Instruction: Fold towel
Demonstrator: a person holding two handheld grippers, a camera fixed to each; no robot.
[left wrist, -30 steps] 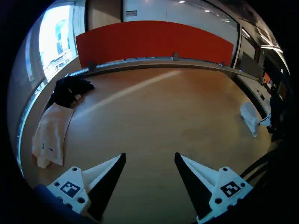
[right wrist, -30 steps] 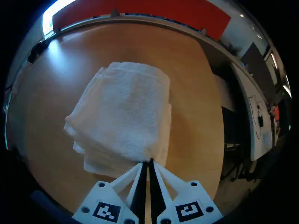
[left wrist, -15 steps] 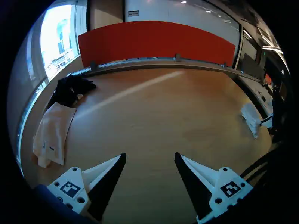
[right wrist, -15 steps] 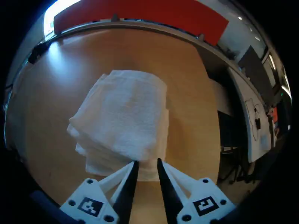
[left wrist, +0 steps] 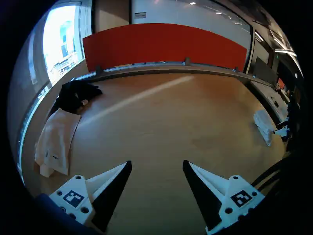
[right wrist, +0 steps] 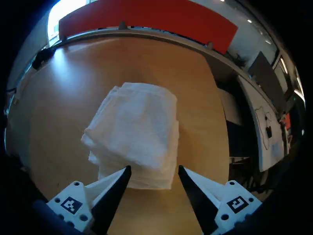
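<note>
Lying folded near the tabletop [right wrist: 58, 98] edge, the soft, floppy towel [right wrist: 135, 135] wanted pinching at a corner; right gripper [right wrist: 152, 174] and left gripper [left wrist: 156, 168] both had jaws apart, empty.

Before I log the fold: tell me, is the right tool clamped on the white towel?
No, the right tool is open, its fingers spread apart at the near edge of the white towel, not pressing it.

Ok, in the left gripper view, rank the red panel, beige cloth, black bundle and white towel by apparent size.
Largest to smallest:
red panel
beige cloth
black bundle
white towel, last, though it sits at the view's edge, so true size is unsure.
</note>
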